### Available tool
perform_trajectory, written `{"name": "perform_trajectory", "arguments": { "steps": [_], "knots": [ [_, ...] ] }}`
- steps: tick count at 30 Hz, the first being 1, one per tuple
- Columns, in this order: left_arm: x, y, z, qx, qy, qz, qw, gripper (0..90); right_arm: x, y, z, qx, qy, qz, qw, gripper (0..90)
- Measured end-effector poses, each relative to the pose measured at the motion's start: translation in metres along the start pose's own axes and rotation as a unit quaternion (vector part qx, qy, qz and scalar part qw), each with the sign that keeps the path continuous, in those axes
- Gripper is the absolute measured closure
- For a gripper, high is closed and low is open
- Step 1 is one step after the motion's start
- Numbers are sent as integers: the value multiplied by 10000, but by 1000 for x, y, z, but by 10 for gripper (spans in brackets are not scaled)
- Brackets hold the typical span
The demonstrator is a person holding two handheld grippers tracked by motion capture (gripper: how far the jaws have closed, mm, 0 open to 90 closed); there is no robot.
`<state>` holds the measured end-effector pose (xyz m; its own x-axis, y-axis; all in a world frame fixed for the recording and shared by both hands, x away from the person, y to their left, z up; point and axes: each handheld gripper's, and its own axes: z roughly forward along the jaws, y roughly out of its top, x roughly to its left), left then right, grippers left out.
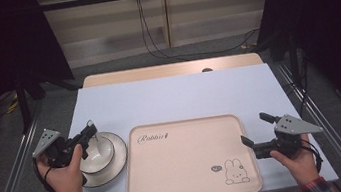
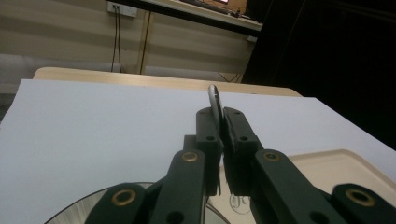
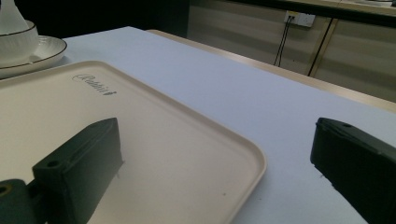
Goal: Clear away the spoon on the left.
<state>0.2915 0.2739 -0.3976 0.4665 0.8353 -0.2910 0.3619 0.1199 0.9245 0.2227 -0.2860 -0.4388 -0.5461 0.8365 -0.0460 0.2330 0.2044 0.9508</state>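
Note:
A white bowl (image 1: 99, 152) with a dark rim sits on a matching plate (image 1: 117, 163) at the table's left. My left gripper (image 1: 88, 133) is above the bowl, shut on the thin handle of a spoon (image 1: 90, 124) that reaches down into it. In the left gripper view the handle tip (image 2: 214, 97) sticks up between the closed jaws (image 2: 222, 122). A cream tray (image 1: 189, 169) with a rabbit print lies in the middle. My right gripper (image 1: 255, 128) hovers at the tray's right edge, open, with nothing between its jaws (image 3: 217, 135). The right gripper view has the tray (image 3: 163, 135), bowl (image 3: 16, 42) and plate (image 3: 44, 51).
The table is covered by a pale blue sheet (image 1: 179, 97), with a wooden edge (image 1: 170, 70) at the back. Metal rails (image 1: 11, 164) run along both sides of the table. Cables (image 1: 151, 43) hang down the wall behind.

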Motion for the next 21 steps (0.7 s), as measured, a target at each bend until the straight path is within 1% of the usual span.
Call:
{"name": "perform_trajectory", "arguments": {
  "steps": [1,3,4,5,6,7,8,10,14,16,17,18,19,21],
  "knots": [
    [-1,2,0,3,-6,33,10000,859,0,0,0,-8,-47,3,10000,13],
    [-3,7,0,-37,-27,13,10000,859,0,0,0,-26,-56,0,10000,13],
    [-3,7,0,-37,-27,13,10000,859,0,0,0,-26,-56,0,10000,13],
    [-4,10,-1,-48,-7,58,10000,859,0,0,0,-35,-6,33,10000,13],
    [-4,12,-1,-62,-58,48,10000,859,0,0,0,-40,-11,38,10000,13],
    [-5,14,-1,-77,-42,30,10000,859,0,0,-1,-40,-9,61,10000,13],
    [-5,16,-2,-81,-88,46,9999,859,-1,0,-1,-36,-9,68,10000,13],
    [-6,20,-2,-122,-93,17,9999,860,0,0,-1,-51,-27,81,10000,13],
    [-9,28,-3,-126,-146,70,9998,860,0,0,-1,-66,-30,65,10000,12],
    [-10,31,-3,-194,-177,25,9997,860,0,0,-1,-67,-27,72,9999,13],
    [-11,32,-3,-195,-227,12,9996,860,-1,0,-1,-70,-54,54,9999,13],
    [-11,32,-3,-195,-227,12,9996,860,0,1,-1,-68,-65,71,9999,13],
    [-12,35,-2,-223,-287,-35,9993,860,0,1,-1,-75,-76,74,9999,13],
    [-14,38,-2,-220,-271,-25,9994,860,0,0,-1,-61,-62,64,9999,13]
  ]
}}
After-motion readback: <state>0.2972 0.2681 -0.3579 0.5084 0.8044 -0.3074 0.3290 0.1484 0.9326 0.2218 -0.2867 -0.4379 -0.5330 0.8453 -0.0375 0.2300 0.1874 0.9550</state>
